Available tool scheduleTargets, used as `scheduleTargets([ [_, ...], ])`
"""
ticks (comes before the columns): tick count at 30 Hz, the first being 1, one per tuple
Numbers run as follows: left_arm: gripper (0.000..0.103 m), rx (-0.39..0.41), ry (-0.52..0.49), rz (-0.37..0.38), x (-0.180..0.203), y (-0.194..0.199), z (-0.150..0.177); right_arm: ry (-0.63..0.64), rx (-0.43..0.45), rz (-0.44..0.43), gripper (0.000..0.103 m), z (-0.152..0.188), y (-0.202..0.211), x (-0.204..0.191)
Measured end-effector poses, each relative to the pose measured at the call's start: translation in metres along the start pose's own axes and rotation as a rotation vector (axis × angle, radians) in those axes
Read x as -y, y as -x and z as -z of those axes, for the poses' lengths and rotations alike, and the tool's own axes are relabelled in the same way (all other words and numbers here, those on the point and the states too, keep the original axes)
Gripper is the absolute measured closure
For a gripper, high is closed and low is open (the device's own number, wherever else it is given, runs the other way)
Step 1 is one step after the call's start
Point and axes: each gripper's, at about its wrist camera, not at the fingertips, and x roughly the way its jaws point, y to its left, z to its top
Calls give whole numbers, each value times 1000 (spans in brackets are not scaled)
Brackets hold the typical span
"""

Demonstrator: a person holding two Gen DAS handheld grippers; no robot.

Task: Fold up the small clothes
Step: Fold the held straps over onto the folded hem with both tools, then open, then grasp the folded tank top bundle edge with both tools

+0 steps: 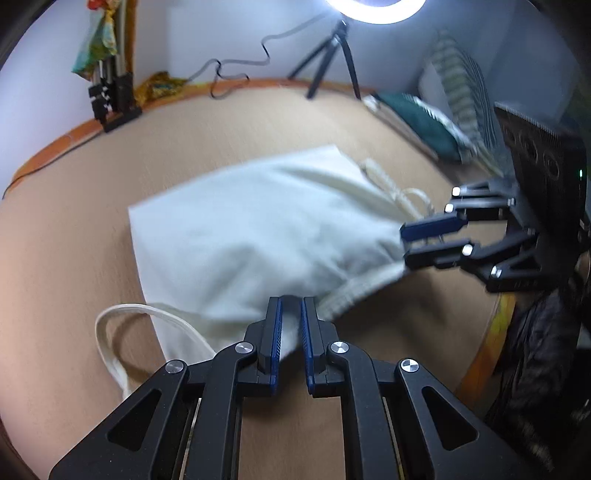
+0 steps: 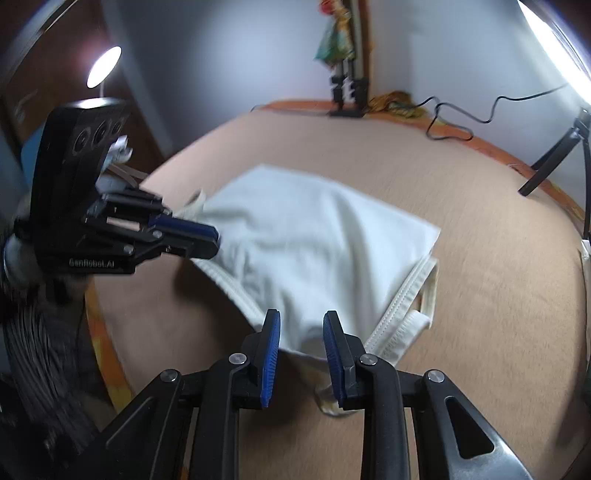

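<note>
We saw the ring light (image 1: 375, 9) cut off by the top edge in the left wrist view, only its lower arc showing. The white garment (image 1: 258, 229) was smeared by motion blur, so we could not read its seams clearly. Its hem vanished between the left gripper's (image 1: 291, 314) fingers (image 1: 275, 332). The striped cloth (image 1: 461, 103) and the colourful bundle (image 1: 98, 40) were too blurred to identify. In the right wrist view, the dark mass (image 2: 40, 354) at left was indistinct, and the tripod (image 2: 554, 158) ran out of frame.
</note>
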Motion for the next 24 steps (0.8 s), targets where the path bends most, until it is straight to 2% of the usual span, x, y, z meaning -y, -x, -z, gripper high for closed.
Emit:
scheduleTargets([
  [3,94,-35,20,-4,-3,6,23,18,-46,-1,80,15,0,-1],
  [7,94,-11,68,0,-8,23,38,-35,-8,-47,78,17,17,7],
  [10,94,57,84,2,-6,43,38,-69,83,-92,74,13,40,14],
  [12,94,121,116,-8,-7,56,37,-97,127,-76,74,6,46,21],
  [14,94,175,163,-17,-13,65,32,-153,153,-61,74,-2,44,34],
  [16,94,210,216,-16,-21,67,28,-212,171,-101,71,-12,37,45],
  [19,83,208,273,-10,-33,59,25,-230,163,-126,71,-24,20,48],
  [24,82,150,317,-7,-40,34,26,-257,109,-134,71,-31,-9,58],
])
